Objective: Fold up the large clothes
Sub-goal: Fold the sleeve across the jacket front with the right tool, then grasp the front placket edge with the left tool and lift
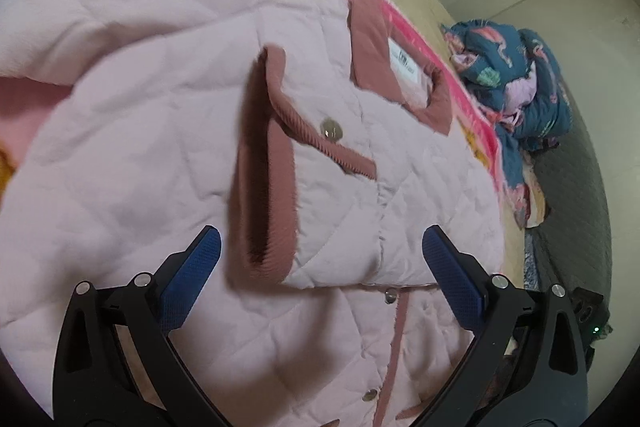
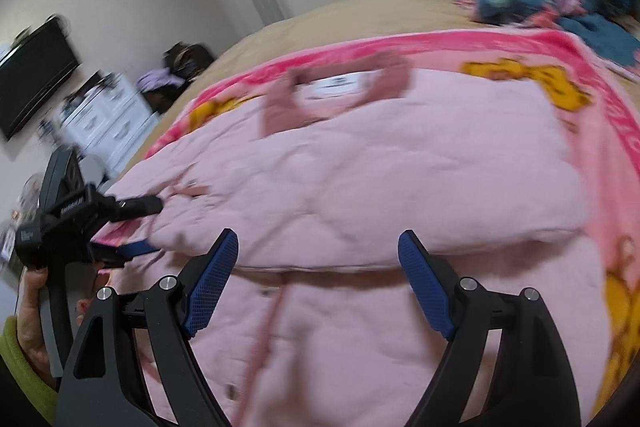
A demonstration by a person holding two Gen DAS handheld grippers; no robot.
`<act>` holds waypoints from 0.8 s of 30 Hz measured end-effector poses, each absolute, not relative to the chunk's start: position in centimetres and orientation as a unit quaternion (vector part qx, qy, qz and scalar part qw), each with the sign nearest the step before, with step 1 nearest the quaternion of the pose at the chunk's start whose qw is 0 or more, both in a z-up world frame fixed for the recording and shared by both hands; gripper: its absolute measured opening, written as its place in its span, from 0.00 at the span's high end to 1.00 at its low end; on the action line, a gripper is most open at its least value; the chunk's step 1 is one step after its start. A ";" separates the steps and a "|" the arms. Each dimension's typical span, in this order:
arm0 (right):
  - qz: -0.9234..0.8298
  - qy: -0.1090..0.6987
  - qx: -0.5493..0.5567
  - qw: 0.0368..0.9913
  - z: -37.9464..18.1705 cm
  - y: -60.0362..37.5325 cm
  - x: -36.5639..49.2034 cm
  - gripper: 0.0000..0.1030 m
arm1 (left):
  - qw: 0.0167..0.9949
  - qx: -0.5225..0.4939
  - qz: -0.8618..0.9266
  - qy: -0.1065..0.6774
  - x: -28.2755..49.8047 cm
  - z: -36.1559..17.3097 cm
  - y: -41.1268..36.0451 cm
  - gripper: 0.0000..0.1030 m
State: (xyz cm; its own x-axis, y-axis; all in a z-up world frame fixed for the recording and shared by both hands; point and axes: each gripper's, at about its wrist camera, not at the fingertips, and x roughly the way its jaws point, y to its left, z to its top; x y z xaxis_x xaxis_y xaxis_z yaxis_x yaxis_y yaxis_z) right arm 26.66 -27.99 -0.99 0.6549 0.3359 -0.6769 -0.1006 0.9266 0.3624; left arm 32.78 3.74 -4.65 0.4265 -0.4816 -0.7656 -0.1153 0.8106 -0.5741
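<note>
**Jacket part-folded on the bed, both tongs free**

- Pink quilted jacket [image 1: 168,115] lies spread on a pink cartoon blanket [image 2: 560,131] over a tan-covered bed [image 2: 360,3]. Collar with its white label [image 1: 404,63] sits at the far end; the snap-button front runs toward the near edge.
- Done so far, by the look of it: one side panel is laid inward across the front. Its edge forms a straight fold line across the near part of the garment in the left wrist view, and a sleeve cuff [image 1: 268,167] in darker ribbed pink lies on top of the chest beside a round button [image 1: 331,129].
- Left gripper [image 1: 320,267]: jaws spread wide, nothing between the pads, hovering just above the folded panel near the cuff. The right wrist view shows it at the jacket's left edge, a hand [image 2: 30,311] in a green sleeve behind it.
- Right gripper [image 2: 318,275]: jaws spread, empty, over the near fold line. View is motion-blurred.
- Left to do, my judgement: bring the other side and sleeve in, then fold the length collar-to-hem. Roughly a third complete.
- Off to the far right: a heap of blue patterned bedding [image 1: 516,79], untouched.
</note>
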 end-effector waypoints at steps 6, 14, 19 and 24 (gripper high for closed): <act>0.034 0.391 0.133 0.910 -1.8 -32.3 25.7 0.21 | 0.815 -0.236 -0.111 0.517 32.9 -5.0 1.7 0.42; 0.019 0.379 0.156 0.912 -1.7 -34.9 25.7 0.21 | 0.868 -0.150 -0.122 0.457 33.6 1.4 0.7 0.81; 0.016 0.364 0.159 0.918 -0.7 -35.3 26.5 0.21 | 0.901 -0.086 -0.111 0.409 35.1 6.0 -0.4 0.81; 0.024 0.360 0.149 0.921 0.2 -34.3 27.8 0.21 | 0.902 -0.065 -0.090 0.418 35.7 3.1 -0.1 0.81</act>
